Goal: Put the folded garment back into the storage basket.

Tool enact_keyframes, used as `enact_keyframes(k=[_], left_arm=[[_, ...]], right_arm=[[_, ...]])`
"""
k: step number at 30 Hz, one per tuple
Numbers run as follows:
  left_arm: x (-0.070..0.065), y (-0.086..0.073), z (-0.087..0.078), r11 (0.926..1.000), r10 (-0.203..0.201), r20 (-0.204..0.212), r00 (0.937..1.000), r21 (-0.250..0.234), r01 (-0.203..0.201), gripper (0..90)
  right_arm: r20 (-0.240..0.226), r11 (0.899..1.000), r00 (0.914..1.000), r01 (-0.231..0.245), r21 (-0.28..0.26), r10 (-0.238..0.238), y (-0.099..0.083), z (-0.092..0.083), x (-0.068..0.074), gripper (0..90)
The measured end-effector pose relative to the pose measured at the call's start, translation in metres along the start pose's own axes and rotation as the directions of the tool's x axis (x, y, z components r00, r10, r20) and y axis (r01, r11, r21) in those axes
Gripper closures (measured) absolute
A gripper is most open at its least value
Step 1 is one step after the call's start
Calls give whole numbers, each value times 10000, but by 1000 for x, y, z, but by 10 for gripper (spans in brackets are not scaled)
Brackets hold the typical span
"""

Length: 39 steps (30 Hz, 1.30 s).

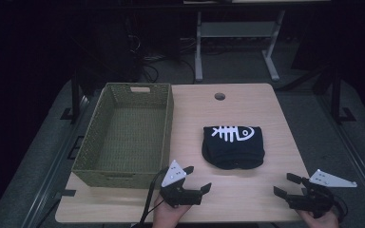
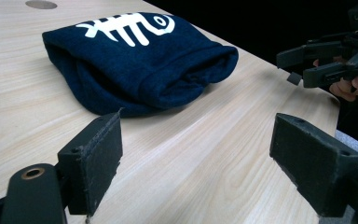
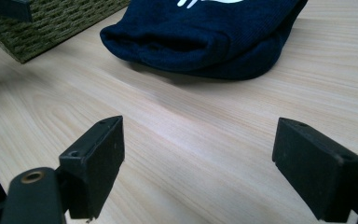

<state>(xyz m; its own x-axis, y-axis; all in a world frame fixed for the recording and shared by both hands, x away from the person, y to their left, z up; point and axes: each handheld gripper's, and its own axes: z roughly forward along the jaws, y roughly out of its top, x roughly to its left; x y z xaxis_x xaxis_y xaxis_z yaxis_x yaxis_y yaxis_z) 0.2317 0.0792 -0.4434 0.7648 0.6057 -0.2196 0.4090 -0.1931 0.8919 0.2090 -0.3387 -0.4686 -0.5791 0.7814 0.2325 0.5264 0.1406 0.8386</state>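
A folded navy garment (image 1: 233, 146) with a white fish-skeleton print lies on the right half of the wooden table (image 1: 247, 107). In the left gripper view the garment (image 2: 135, 60) is just beyond my jaws, and in the right gripper view the garment (image 3: 205, 32) lies ahead. My left gripper (image 1: 197, 178) sits near the table's front edge, left of the garment, open and empty. My right gripper (image 1: 285, 185) rests at the front right, also open with nothing between its jaws. The left gripper view also catches the right gripper (image 2: 303, 65) at the far right.
An olive woven basket (image 1: 164, 128) stands on the table's left half, with nothing in it; its corner (image 3: 51, 21) shows in the right gripper view. A round cable hole (image 1: 219, 96) sits near the table's far edge. Desk legs and cables stand on the floor beyond.
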Motion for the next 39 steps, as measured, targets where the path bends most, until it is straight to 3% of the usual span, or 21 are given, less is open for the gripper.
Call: enact_keyframes(k=[4,5,12,16,19,25,33,39], left_arm=[[-2,1,4,10000,6,47,10000,-3,-6,163],[-4,3,8,10000,87,27,10000,37,-87,163],[-4,18,18,9998,-93,214,9997,167,89,164],[-3,26,22,9998,-56,-69,10000,170,57,163],[-2,35,25,9995,-311,-217,9993,68,313,163],[1,44,35,9991,-422,-345,9985,-48,420,163],[8,58,48,9972,-733,-486,9961,-184,725,163],[14,70,60,9967,-779,-823,9936,-297,757,164]], right_arm=[[-11,9999,9999,-124,-101,124,0,-2,-2,155],[-55,9992,9994,-357,-201,356,2,-4,-4,155],[-303,9990,9992,-276,-349,265,20,-2,-3,149],[-274,9987,9992,-294,-424,282,30,1,-4,149],[-222,9984,9995,-240,-504,229,43,3,-8,148],[-232,9997,9997,-130,-212,125,54,6,-10,146],[-310,9994,9992,-268,-209,261,73,14,-15,146],[-394,9995,9989,-267,-157,260,98,32,-20,154]])
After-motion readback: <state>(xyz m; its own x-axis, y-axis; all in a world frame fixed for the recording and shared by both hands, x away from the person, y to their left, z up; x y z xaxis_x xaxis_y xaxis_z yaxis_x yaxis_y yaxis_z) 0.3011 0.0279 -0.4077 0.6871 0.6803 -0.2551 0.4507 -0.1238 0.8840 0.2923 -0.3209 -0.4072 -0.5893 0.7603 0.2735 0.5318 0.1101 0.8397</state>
